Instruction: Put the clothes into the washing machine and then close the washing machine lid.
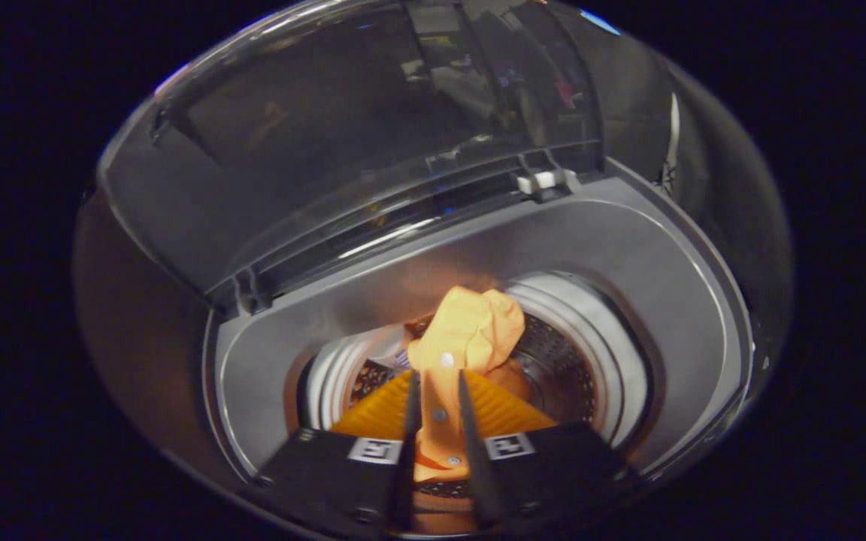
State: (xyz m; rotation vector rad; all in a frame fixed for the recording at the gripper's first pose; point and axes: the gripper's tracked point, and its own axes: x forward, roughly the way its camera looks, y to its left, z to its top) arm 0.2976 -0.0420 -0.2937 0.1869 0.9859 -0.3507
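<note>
In the gripper view, the gripper [437,391] is held directly over the mouth of the washing machine [628,248], its two fingers clenched on one orange garment [470,330]. The cloth is pinched between the fingers and bunches just beyond their tips, above the perforated drum [561,368]; it appears to be held there so that it falls inside when let go. One transparent lid [343,128] is propped open on the far side, leaving the opening free. One garment is counted.
</note>
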